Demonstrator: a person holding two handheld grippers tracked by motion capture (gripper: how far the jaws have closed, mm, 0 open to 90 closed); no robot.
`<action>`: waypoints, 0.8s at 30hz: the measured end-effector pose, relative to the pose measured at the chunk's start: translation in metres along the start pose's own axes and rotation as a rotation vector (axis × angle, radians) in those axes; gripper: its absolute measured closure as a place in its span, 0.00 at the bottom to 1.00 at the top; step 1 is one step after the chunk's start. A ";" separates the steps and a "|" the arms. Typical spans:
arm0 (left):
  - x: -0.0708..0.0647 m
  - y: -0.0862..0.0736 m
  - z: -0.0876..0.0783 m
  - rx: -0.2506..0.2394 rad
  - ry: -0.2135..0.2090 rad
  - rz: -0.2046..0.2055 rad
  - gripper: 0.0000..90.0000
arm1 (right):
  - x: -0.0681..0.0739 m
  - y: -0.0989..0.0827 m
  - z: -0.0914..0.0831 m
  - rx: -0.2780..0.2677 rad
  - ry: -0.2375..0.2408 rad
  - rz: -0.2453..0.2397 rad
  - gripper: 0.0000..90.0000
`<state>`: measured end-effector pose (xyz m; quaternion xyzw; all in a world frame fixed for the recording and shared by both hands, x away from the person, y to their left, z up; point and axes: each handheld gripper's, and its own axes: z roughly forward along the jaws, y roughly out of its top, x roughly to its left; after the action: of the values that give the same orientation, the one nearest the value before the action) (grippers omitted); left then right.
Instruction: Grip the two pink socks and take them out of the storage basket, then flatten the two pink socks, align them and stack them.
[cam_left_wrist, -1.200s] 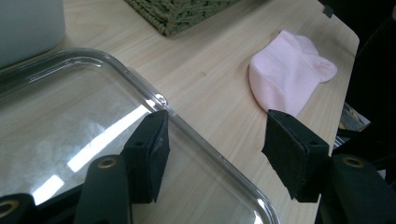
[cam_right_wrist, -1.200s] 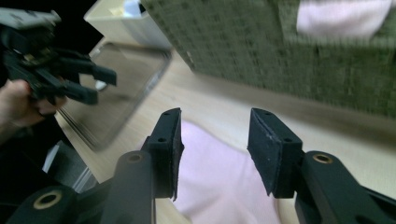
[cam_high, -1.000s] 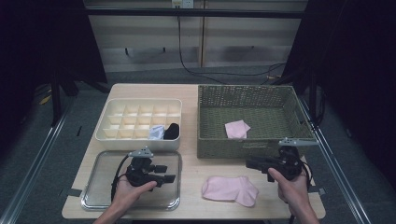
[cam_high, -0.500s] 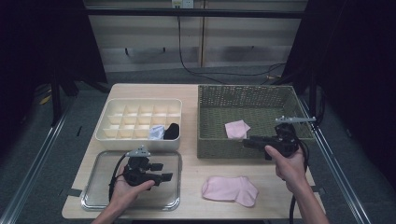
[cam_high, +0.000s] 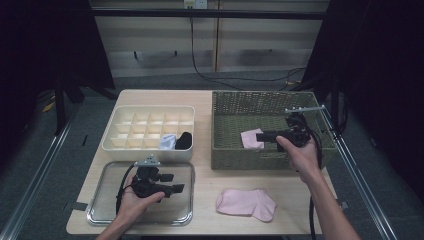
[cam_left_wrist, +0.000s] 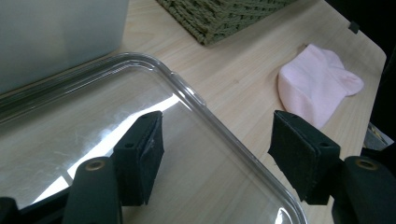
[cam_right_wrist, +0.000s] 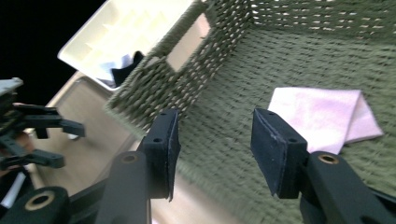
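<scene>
My left gripper (cam_high: 174, 183) hovers over a clear plastic tray (cam_high: 102, 207). Its jaws stand open and have just been opening, with nothing between them, and the left gripper view (cam_left_wrist: 217, 135) shows the tray's rim (cam_left_wrist: 201, 100) under them. My right gripper (cam_high: 261, 135) reaches into the green wicker basket (cam_high: 235, 102), pointing left at a folded pink cloth (cam_high: 249, 138). It is open and has nothing in it, and the right gripper view (cam_right_wrist: 215, 128) shows the cloth (cam_right_wrist: 322, 119) just past the right jaw. A pink sock (cam_high: 246, 203) lies flat on the table at the front.
A cream divided organiser (cam_high: 145, 125) stands behind the tray, with a black item (cam_high: 184, 140) and a pale blue item (cam_high: 167, 142) in its near right cells. The basket's woven walls (cam_right_wrist: 154, 79) rise around my right gripper. The table's front edge runs just below the sock.
My right hand has moved from the table's front right, up and away, over the basket wall toward the folded pink cloth. The left hand stayed over the tray.
</scene>
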<state>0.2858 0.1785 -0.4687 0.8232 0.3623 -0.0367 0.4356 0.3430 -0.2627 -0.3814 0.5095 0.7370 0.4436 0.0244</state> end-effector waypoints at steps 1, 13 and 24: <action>0.000 0.000 0.000 -0.004 -0.004 -0.010 0.39 | -0.001 0.001 0.002 0.002 -0.002 0.003 0.57; 0.001 -0.001 -0.003 -0.013 0.005 -0.009 0.39 | -0.014 0.012 0.019 0.028 -0.011 0.041 0.57; 0.002 -0.001 -0.002 -0.010 -0.007 -0.015 0.40 | -0.030 0.027 0.031 0.082 -0.072 0.046 0.56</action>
<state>0.2863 0.1810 -0.4688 0.8180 0.3674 -0.0409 0.4407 0.3920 -0.2638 -0.3947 0.5424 0.7413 0.3947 0.0199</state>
